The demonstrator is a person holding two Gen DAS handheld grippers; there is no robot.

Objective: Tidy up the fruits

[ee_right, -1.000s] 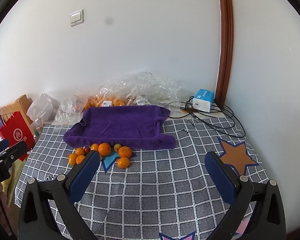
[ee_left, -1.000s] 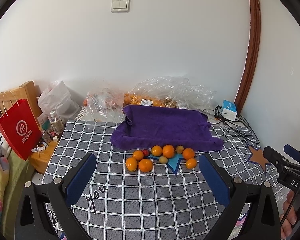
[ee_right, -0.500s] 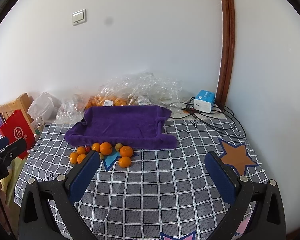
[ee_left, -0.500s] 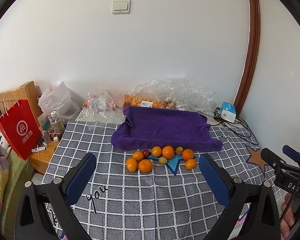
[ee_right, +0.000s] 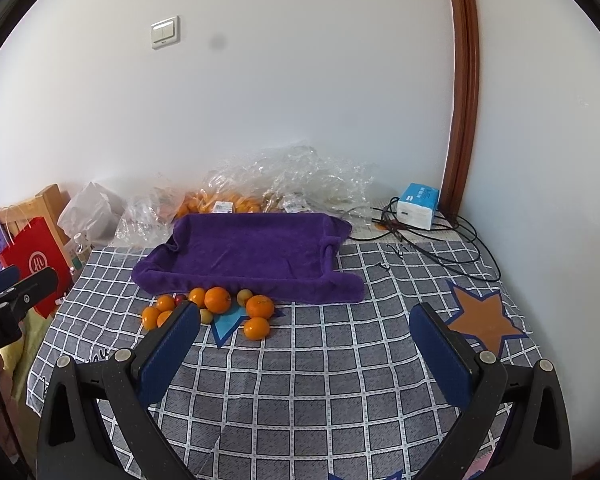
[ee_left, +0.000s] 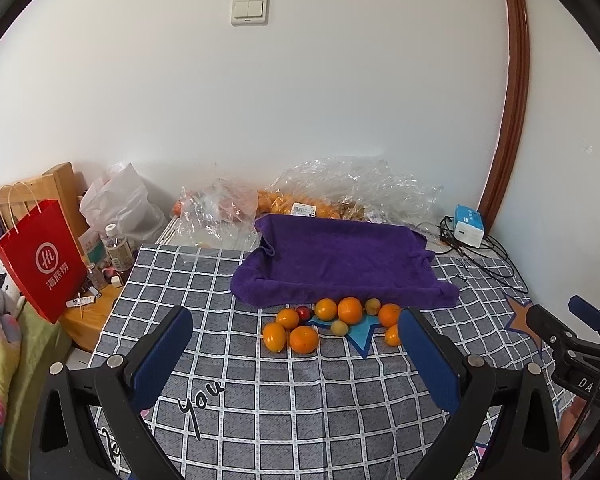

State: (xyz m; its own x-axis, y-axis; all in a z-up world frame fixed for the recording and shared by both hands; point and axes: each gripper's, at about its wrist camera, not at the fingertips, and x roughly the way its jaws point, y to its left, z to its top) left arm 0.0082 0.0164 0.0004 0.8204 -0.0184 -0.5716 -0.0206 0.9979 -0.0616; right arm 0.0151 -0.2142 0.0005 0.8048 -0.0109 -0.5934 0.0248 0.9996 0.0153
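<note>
Left gripper (ee_left: 296,354) and right gripper (ee_right: 305,344): fingers spread wide, both empty, above the checked desk (ee_right: 320,380). Fruits (ee_left: 332,322) cluster against the purple towel's (ee_left: 340,258) front edge.

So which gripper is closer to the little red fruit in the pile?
Probably left. The left gripper faces the red fruit head-on; the right gripper sits off to its right, with the fruit beyond its left finger.

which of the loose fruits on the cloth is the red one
The small dark red fruit at the purple towel's front edge, wedged between two oranges on the cluster's left side. The others are orange or yellow-green.
</note>
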